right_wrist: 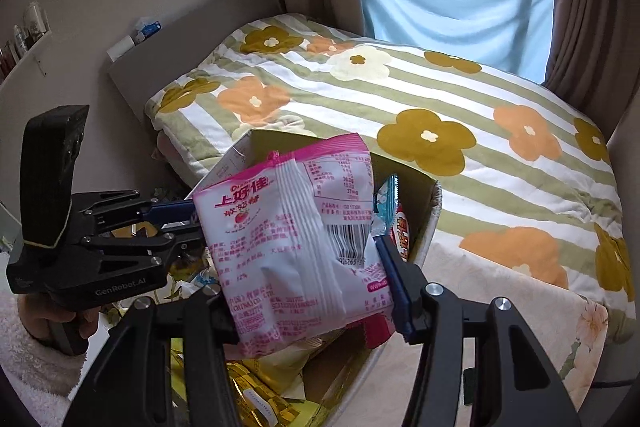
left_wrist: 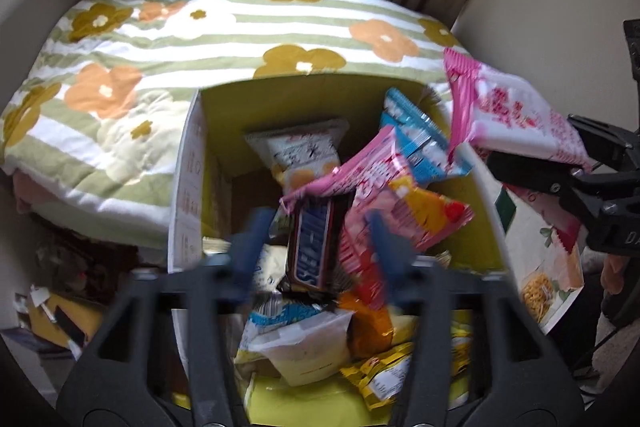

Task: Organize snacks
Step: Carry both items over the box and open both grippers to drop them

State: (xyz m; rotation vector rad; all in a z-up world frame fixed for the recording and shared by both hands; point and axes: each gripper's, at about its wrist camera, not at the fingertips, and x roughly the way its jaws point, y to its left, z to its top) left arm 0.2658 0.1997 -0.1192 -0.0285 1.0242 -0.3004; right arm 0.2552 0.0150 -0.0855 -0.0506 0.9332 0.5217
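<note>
**Pink packet held above the snack box**

While the right gripper [right_wrist: 308, 291] pinches the pink-and-white snack packet [right_wrist: 296, 239] between its blue fingers, the packet hangs over the right rim of the cardboard box [left_wrist: 188, 187], which stands at the near edge of the flowered bed cover [right_wrist: 440, 99]. By its puffed, creased look the packet is probably light, soft and air-filled, its foil somewhat slippery and the contents likely brittle; a hold across a flat sealed edge or the lower body, as now, seems safer than squeezing the bulge.

The left gripper [left_wrist: 316, 247] hovers over the box's middle, its fingers spread apart around nothing, above a chocolate bar [left_wrist: 312, 247] and the heap of wrappers.

Only the left wrist view looks down into the box and shows its jumbled contents, including a blue-and-white wrapper [left_wrist: 416, 135] against the far right corner. Only the right wrist view shows the packet's printed back, the barcode and the left gripper from the side.
</note>
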